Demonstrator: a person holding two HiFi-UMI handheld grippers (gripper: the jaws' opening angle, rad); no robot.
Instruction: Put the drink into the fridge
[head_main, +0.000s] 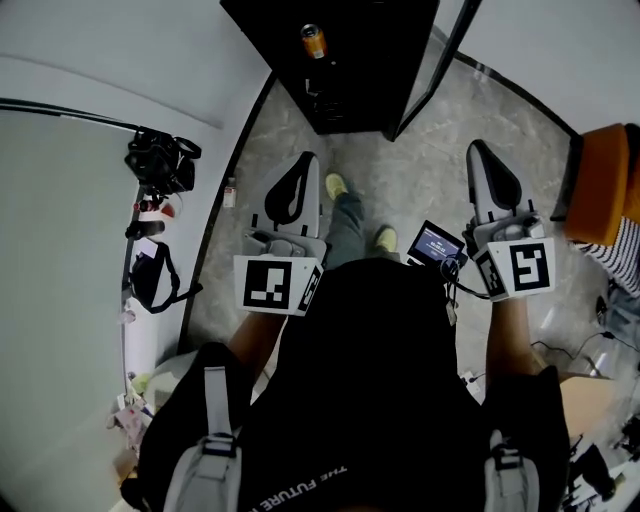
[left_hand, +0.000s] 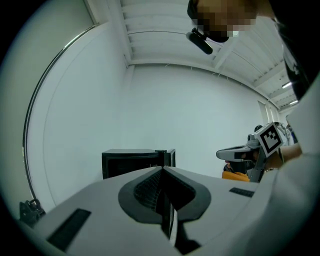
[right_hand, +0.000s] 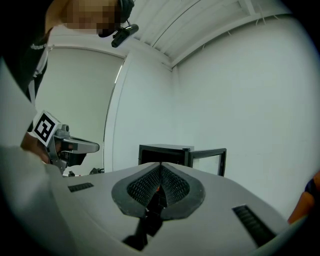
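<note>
An orange drink can (head_main: 313, 40) stands inside the small black fridge (head_main: 350, 70) on the floor ahead, and the fridge's glass door (head_main: 435, 70) is swung open to the right. My left gripper (head_main: 308, 158) is shut and empty, held level short of the fridge. My right gripper (head_main: 476, 146) is level beside it, its jaws meeting at the tip with nothing between them. In the left gripper view the fridge (left_hand: 132, 162) shows past the closed jaws (left_hand: 162, 169). In the right gripper view the fridge (right_hand: 165, 152) and its open door (right_hand: 207, 160) stand beyond the gripper (right_hand: 161, 164).
A camera on a tripod (head_main: 160, 160) and a dark bag (head_main: 155, 275) stand along the white wall at left. An orange seat (head_main: 600, 185) and a person's striped sleeve (head_main: 620, 250) are at right. A small lit screen (head_main: 435, 243) sits by my right forearm. Cables lie at lower right.
</note>
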